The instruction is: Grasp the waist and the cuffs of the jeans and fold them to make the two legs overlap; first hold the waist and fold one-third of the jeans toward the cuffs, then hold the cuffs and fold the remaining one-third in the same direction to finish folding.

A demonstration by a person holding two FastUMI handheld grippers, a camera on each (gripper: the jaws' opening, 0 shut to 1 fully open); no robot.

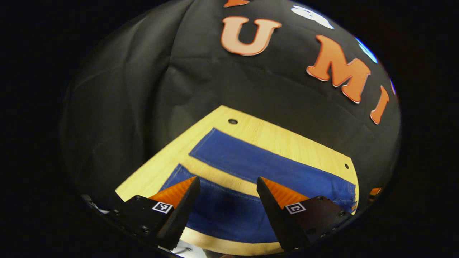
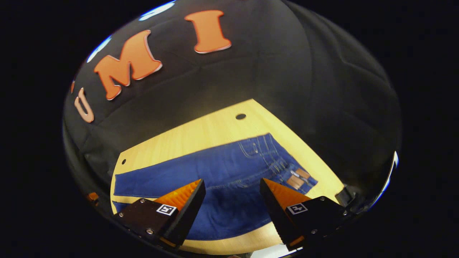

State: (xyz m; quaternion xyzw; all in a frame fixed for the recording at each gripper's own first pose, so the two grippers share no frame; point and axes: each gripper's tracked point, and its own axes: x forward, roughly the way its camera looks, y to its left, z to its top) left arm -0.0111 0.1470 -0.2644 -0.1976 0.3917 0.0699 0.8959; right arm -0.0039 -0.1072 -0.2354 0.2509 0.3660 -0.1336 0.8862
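On table (image 2: 215,132), flat jeans (image 2: 222,168), waistband leather patch (image 2: 299,178), unreadable.

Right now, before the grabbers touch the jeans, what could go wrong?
1. The two legs lie spread apart with bare table between them. If a grabber pinches just one layer, the legs may end up crooked instead of overlapping.
2. Both the left gripper and the right gripper hang open above the jeans, so a shallow pinch might slip off the thick waist.
3. The near leg lies close to the table's front edge, so tugging could drag it off.
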